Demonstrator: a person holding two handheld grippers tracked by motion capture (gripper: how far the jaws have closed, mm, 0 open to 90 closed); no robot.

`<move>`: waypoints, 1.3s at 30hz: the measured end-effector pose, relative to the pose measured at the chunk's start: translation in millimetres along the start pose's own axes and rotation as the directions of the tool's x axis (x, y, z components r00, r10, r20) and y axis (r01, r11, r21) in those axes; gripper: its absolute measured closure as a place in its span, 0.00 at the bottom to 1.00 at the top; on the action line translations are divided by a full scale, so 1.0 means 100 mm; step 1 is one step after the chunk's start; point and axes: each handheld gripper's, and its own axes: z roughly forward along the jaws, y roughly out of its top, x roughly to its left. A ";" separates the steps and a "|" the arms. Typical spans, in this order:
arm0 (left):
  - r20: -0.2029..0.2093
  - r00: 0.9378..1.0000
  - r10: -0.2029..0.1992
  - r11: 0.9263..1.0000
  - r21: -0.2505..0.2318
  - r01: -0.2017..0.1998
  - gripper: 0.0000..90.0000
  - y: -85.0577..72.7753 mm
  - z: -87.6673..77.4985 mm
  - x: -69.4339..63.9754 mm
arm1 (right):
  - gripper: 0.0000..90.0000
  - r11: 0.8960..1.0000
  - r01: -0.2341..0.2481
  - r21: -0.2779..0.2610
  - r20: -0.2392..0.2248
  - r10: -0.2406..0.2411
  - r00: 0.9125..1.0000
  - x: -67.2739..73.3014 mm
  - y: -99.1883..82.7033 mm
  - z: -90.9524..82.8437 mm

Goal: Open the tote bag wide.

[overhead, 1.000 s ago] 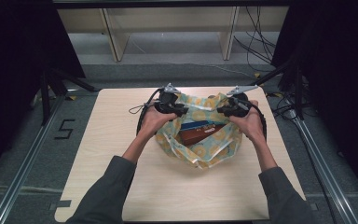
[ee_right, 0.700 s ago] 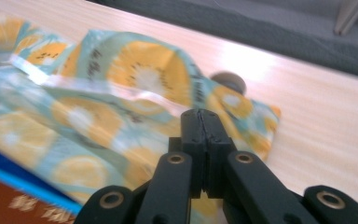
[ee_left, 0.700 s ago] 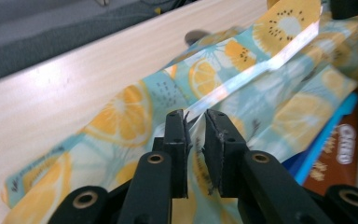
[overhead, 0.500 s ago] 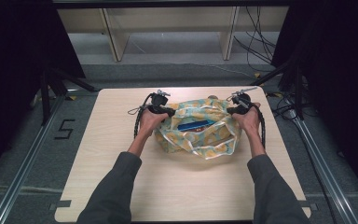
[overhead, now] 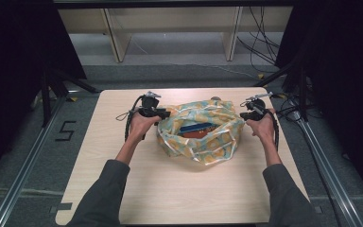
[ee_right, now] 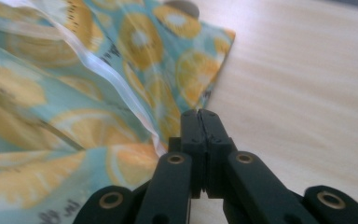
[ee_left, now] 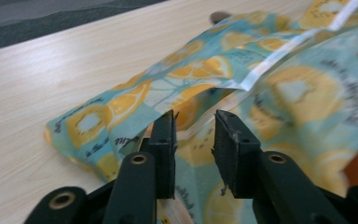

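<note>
Your left gripper [ee_left: 193, 128] has its jaws apart, just opened wider, with the rim of the fruit-print bag [overhead: 203, 132] loose between them. Your right gripper [ee_right: 200, 123] is pinched together on the bag's opposite edge. Since a second ago both hands have dropped and spread, pulling the mouth wider. The bag lies mid-table [overhead: 123, 179], and inside it you can see a blue and orange package [overhead: 194, 130].

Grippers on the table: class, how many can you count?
2: the left black two-jaw gripper at the fruit-print plastic bag's left edge, the right black two-jaw gripper at its right edge.
</note>
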 end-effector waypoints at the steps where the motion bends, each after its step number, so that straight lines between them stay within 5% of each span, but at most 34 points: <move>1: 0.012 1.000 -0.005 1.000 -0.012 0.005 0.74 0.02 -0.03 -0.03 | 1.00 0.999 0.033 -0.001 0.011 -0.033 0.999 0.00 0.02 -0.07; 6: 0.016 1.000 0.004 0.999 -0.034 -0.003 0.64 0.08 -0.20 -0.16 | 0.99 0.998 0.025 -0.063 -0.046 -0.028 0.999 0.08 0.12 -0.37; 8: 0.020 0.999 0.033 0.998 -0.057 -0.031 0.62 0.12 -0.31 -0.22 | 0.99 0.994 0.063 -0.093 -0.051 -0.068 0.996 0.12 0.14 -0.46; 9: 0.015 0.999 0.039 0.997 -0.066 -0.038 0.61 0.14 -0.35 -0.25 | 0.99 0.996 0.026 -0.081 -0.074 -0.032 0.997 0.16 0.15 -0.50; 13: 0.047 0.996 0.076 0.993 -0.094 -0.071 0.63 0.18 -0.52 -0.40 | 0.99 0.990 0.067 -0.122 -0.119 -0.082 0.989 0.29 0.16 -0.61; 16: 0.131 0.986 0.104 0.993 -0.075 -0.095 0.72 0.19 -0.51 -0.59 | 0.99 0.984 0.123 -0.130 -0.185 -0.146 0.972 0.47 0.19 -0.65; 20: 0.171 0.969 0.180 0.982 0.026 -0.187 0.74 0.20 -0.31 -0.80 | 0.99 0.978 0.174 -0.113 -0.244 -0.197 0.950 0.78 0.18 -0.56; 22: 0.164 0.969 0.183 0.979 0.055 -0.194 0.73 0.21 -0.17 -0.87 | 0.99 0.976 0.208 -0.069 -0.279 -0.219 0.935 0.93 0.18 -0.52; 24: 0.111 0.972 0.209 0.972 0.091 -0.219 0.69 0.24 0.01 -0.94 | 0.99 0.969 0.241 -0.054 -0.287 -0.246 0.926 1.04 0.18 -0.44; 26: 0.015 0.960 0.278 0.953 0.121 -0.278 0.56 0.27 0.13 -1.00 | 0.99 0.965 0.260 -0.034 -0.308 -0.258 0.916 1.12 0.18 -0.37; 27: -0.010 0.962 0.274 0.955 0.122 -0.271 0.53 0.27 0.20 -1.03 | 0.99 0.973 0.232 -0.015 -0.298 -0.225 0.928 1.15 0.18 -0.36; 28: -0.023 0.957 0.289 0.950 0.129 -0.284 0.52 0.29 0.24 -1.04 | 0.98 0.972 0.237 0.000 -0.289 -0.227 0.930 1.18 0.18 -0.33; 29: -0.045 0.948 0.316 0.942 0.137 -0.308 0.52 0.30 0.27 -1.05 | 0.98 0.969 0.247 -0.001 -0.323 -0.235 0.917 1.20 0.18 -0.31; 31: -0.078 0.933 0.350 0.931 0.143 -0.337 0.49 0.32 0.31 -1.07 | 0.98 0.966 0.259 0.018 -0.328 -0.239 0.914 1.23 0.18 -0.28; 34: -0.090 0.930 0.357 0.929 0.141 -0.343 0.45 0.33 0.34 -1.08 | 0.97 0.961 0.275 0.009 -0.326 -0.258 0.910 1.24 0.18 -0.20; 37: -0.113 0.919 0.377 0.922 0.139 -0.361 0.42 0.35 0.33 -1.05 | 0.97 0.970 0.242 0.036 -0.337 -0.216 0.916 1.29 0.17 -0.18; 38: -0.127 0.917 0.379 0.921 0.145 -0.361 0.41 0.35 0.33 -1.03 | 0.97 0.961 0.277 0.020 -0.340 -0.254 0.906 1.27 0.17 -0.16; 39: -0.131 0.914 0.384 0.919 0.150 -0.365 0.40 0.36 0.34 -0.99 | 0.97 0.963 0.268 0.022 -0.337 -0.246 0.909 1.29 0.17 -0.14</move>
